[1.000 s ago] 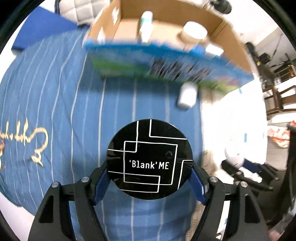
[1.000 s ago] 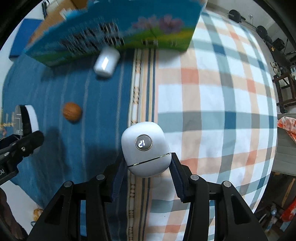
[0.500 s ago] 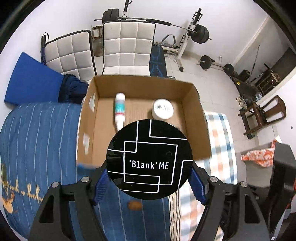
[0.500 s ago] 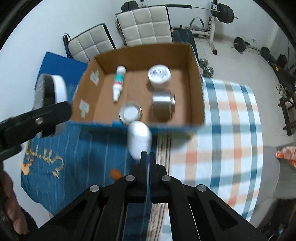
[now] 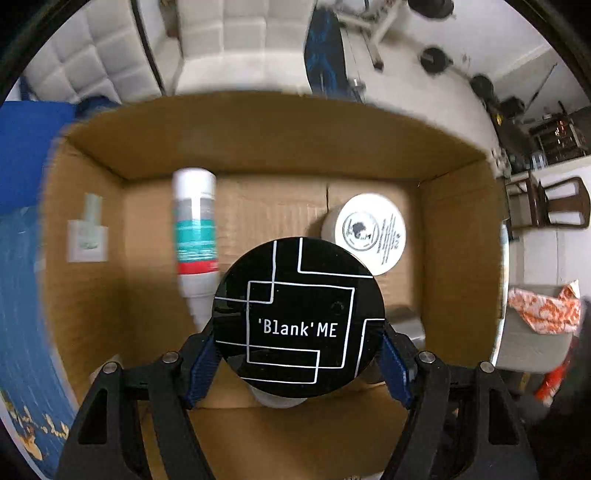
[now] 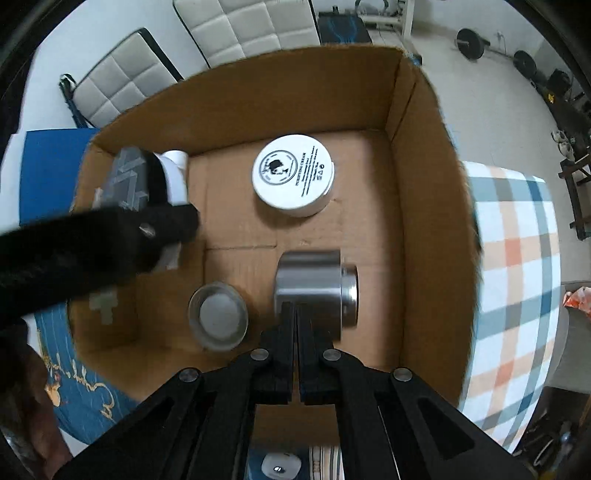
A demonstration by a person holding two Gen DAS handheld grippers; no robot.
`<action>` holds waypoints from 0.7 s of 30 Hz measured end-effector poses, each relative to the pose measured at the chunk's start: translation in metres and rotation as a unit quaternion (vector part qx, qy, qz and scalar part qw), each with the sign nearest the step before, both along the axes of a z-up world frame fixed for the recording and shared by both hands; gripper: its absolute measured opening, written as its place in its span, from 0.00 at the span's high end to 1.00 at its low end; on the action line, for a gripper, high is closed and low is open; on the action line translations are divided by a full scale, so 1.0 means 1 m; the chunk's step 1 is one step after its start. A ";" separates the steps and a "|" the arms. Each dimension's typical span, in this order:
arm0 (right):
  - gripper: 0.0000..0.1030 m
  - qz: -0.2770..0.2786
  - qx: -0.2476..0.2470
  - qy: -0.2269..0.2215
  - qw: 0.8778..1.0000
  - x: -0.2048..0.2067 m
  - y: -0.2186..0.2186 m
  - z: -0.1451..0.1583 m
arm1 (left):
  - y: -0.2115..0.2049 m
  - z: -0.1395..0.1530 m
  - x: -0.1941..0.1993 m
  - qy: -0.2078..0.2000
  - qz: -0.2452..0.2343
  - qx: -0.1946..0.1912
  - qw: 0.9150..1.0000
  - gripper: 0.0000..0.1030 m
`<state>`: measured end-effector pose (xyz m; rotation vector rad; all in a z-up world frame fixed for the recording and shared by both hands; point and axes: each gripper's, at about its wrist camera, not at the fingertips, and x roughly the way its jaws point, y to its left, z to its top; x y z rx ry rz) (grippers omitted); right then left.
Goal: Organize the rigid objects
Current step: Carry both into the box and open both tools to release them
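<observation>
My left gripper is shut on a round black compact marked 'Blank'ME and holds it above the open cardboard box. In the right wrist view the compact hangs over the box's left side. My right gripper is shut and empty above the box. Inside lie a white jar, a steel cylinder, a small clear-rimmed jar and a white tube. The white earbud case lies on the cloth below my right gripper.
The box sits on a bed with a blue striped cover and a plaid cover. White padded chairs and gym weights stand behind. A brown chair is at the right.
My right gripper let go of the white earbud case and closed empty. Both grippers rose and moved forward over the box; the left still carries the compact.
</observation>
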<state>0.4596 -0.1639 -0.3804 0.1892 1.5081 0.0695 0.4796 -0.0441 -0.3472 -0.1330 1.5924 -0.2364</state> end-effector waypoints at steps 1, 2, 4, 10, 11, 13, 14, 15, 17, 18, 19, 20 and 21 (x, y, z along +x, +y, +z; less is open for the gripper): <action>0.99 -0.005 0.001 -0.004 1.000 0.005 -0.001 0.000 | -0.001 -0.007 0.002 0.012 0.004 0.000 1.000 0.29; 0.99 -0.006 -0.007 -0.001 1.000 0.013 -0.002 -0.001 | -0.001 -0.013 0.004 0.022 0.004 -0.002 1.000 0.29; 0.99 -0.009 -0.004 0.005 1.000 0.023 -0.004 -0.003 | -0.001 -0.026 0.007 0.040 0.004 -0.002 0.999 0.29; 0.99 0.004 -0.024 0.015 1.000 0.041 -0.001 -0.007 | 0.002 -0.046 0.012 0.069 0.014 -0.005 0.998 0.29; 0.99 0.005 -0.025 0.016 1.000 0.043 -0.001 -0.007 | 0.003 -0.048 0.012 0.076 0.017 -0.009 0.997 0.29; 0.99 0.006 -0.029 0.016 0.999 0.044 -0.001 -0.008 | 0.006 -0.051 0.011 0.091 0.028 -0.016 0.995 0.29; 0.99 0.006 -0.030 0.016 0.999 0.045 -0.001 -0.008 | 0.009 -0.052 0.012 0.095 0.034 -0.017 0.995 0.29; 0.99 0.006 -0.031 0.017 0.999 0.043 0.000 -0.009 | 0.011 -0.051 0.012 0.093 0.036 -0.020 0.995 0.26; 0.99 0.004 -0.031 0.019 0.999 0.043 -0.001 -0.008 | 0.016 -0.045 0.011 0.082 0.039 -0.021 0.996 0.22; 0.99 0.005 -0.033 0.019 0.999 0.043 -0.001 -0.008 | 0.018 -0.042 0.012 0.076 0.041 -0.023 0.996 0.20; 0.99 0.004 -0.034 0.020 0.999 0.043 -0.001 -0.008 | 0.020 -0.040 0.014 0.071 0.042 -0.025 0.996 0.17; 0.99 0.013 -0.030 0.023 0.999 0.043 0.000 -0.007 | 0.021 -0.036 0.014 0.067 0.042 -0.024 0.997 0.16; 0.99 0.013 -0.031 0.024 0.999 0.042 -0.001 -0.006 | 0.023 -0.031 0.014 0.059 0.042 -0.020 0.997 0.15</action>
